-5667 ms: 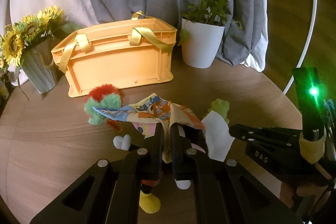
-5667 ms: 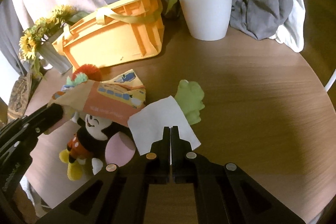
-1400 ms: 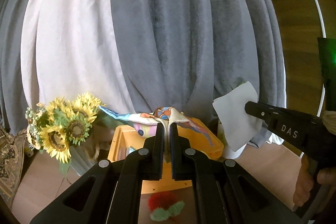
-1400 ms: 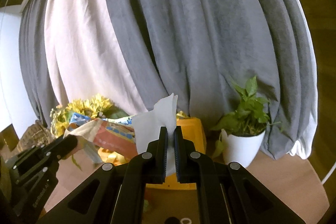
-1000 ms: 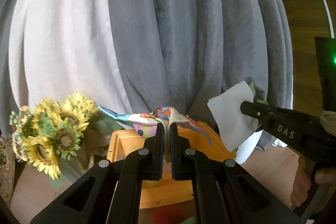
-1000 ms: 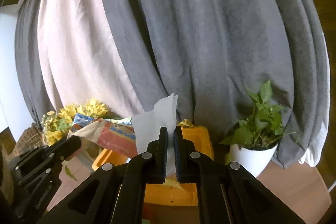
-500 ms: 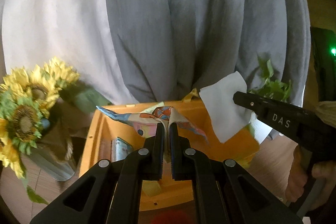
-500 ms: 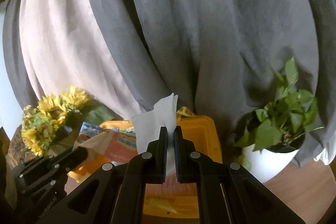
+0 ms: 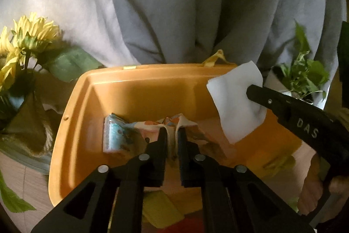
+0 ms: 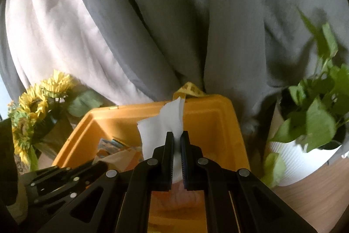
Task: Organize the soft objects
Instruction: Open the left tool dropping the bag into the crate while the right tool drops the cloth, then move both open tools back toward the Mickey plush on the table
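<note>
An orange basket with yellow straps stands open below both grippers; it also shows in the right wrist view. My left gripper is shut on one end of a colourful printed cloth, which hangs down inside the basket. My right gripper is shut on the white end of the same cloth, held above the basket's right side; this white end and the right gripper show in the left wrist view. The left gripper's fingers show low left in the right wrist view.
A sunflower bouquet in a vase stands left of the basket. A potted green plant in a white pot stands to its right. Grey and white curtains hang close behind. A red and green plush lies in front of the basket.
Both grippers have carried the cloth forward and down over the basket. The printed end has dropped from above the rim into the basket's inside.
</note>
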The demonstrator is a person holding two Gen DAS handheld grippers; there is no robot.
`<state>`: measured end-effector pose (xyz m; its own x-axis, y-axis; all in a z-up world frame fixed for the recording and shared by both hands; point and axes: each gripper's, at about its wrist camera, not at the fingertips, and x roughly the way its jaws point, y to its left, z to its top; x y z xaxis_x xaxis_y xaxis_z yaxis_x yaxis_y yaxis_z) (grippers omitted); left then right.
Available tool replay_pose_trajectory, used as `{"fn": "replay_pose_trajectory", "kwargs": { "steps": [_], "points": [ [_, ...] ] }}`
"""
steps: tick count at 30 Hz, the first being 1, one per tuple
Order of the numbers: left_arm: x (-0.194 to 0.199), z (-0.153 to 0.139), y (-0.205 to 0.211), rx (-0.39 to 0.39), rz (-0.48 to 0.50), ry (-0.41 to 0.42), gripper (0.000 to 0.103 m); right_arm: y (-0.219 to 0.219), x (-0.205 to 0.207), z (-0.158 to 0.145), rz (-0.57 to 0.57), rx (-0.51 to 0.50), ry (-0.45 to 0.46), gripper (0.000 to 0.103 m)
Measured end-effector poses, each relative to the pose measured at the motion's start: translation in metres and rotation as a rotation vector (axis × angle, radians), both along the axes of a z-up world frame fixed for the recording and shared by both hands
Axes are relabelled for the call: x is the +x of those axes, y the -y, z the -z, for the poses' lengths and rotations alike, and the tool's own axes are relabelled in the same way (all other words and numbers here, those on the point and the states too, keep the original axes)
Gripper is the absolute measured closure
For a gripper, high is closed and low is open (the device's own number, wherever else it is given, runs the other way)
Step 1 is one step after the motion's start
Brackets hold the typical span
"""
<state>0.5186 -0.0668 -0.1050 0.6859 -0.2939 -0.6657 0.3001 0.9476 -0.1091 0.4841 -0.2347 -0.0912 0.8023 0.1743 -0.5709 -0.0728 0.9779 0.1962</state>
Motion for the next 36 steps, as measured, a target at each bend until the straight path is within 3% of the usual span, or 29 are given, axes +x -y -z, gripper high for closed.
{"fn": "replay_pose_trajectory", "kwargs": {
  "steps": [1,3,13,15,16,17,36],
  "points": [
    [0.001,0.0,0.0,0.003,0.0,0.0,0.083,-0.001,0.002,0.003,-0.003,-0.001,-0.008,0.096],
    [0.0,0.002,-0.001,0.012,-0.021,0.002,0.06,-0.002,0.003,0.005,-0.004,-0.003,-0.016,0.096],
    [-0.005,-0.001,-0.012,0.004,-0.084,-0.012,0.034,-0.002,0.011,0.014,0.007,-0.018,-0.055,0.094],
    [-0.007,-0.004,-0.013,0.014,-0.098,-0.002,0.024,-0.001,0.012,0.015,0.012,-0.014,-0.061,0.082],
    [-0.008,-0.005,-0.013,0.019,-0.103,0.002,0.024,-0.001,0.011,0.014,0.016,-0.011,-0.061,0.067],
    [-0.01,-0.007,-0.013,0.028,-0.109,0.013,0.023,-0.001,0.011,0.014,0.021,-0.011,-0.058,0.06],
    [-0.071,-0.058,-0.016,0.033,-0.142,0.16,0.02,0.005,-0.04,-0.026,0.062,-0.056,0.015,0.051]
  ]
}}
